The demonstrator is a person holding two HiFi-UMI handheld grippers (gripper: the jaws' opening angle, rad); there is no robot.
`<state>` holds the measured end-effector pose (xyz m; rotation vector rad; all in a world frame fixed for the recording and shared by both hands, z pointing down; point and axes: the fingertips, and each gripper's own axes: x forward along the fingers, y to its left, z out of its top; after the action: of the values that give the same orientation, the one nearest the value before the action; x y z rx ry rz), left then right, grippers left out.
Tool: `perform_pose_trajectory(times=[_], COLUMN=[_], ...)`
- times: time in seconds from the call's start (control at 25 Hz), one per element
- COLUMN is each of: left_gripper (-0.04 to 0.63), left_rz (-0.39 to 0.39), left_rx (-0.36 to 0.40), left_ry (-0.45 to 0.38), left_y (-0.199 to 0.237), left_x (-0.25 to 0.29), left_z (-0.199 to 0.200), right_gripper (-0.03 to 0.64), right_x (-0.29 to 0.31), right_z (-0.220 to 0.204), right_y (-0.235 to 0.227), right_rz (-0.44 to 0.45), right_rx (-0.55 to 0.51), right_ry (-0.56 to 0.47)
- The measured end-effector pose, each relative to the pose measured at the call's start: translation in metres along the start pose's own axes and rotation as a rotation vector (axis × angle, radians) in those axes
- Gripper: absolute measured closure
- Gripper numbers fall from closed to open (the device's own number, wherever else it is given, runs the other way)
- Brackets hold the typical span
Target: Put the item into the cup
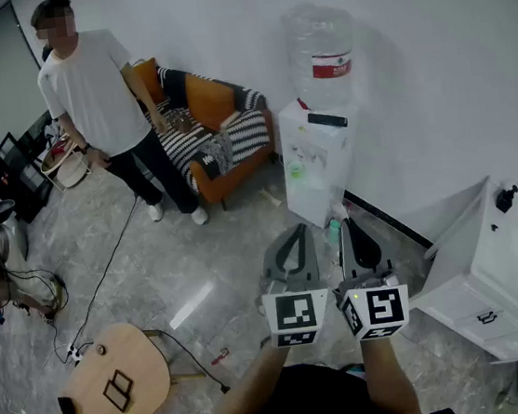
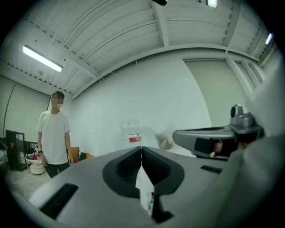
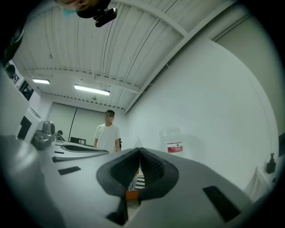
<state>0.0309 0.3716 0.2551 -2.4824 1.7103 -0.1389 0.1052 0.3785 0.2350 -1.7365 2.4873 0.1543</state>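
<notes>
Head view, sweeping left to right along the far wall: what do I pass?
Person in a white shirt → orange armchair → water dispenser → white cabinet.

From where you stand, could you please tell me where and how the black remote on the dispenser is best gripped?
Probably across its narrow width, near the middle, coming down from above. The remote lies flat on the dispenser top, long and thin, with the bottle standing close beside it, so a sideways approach looks cramped.
</notes>
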Motion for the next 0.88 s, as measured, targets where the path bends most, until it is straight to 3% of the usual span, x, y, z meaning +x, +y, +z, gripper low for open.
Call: perform_pose_trajectory(times=[0.56,0.88], left_gripper=[0.583,0.583], left_rz=[0.004,0.031], left_rx=[-0.022,-0.037], left_ry=[0.012,0.024], left_y=[-0.007,-0.012], left_x=[-0.005,-0.014], left_z=[-0.003,-0.012], right_gripper=[0.606,0.606], right_x=[-0.008,-0.018], right_z=[-0.007,-0.011], right_y=[-0.013,-0.012], right_rz=[-0.007,0.034], right_rx=[0.015,0.043], right_ry=[0.004,-0.005])
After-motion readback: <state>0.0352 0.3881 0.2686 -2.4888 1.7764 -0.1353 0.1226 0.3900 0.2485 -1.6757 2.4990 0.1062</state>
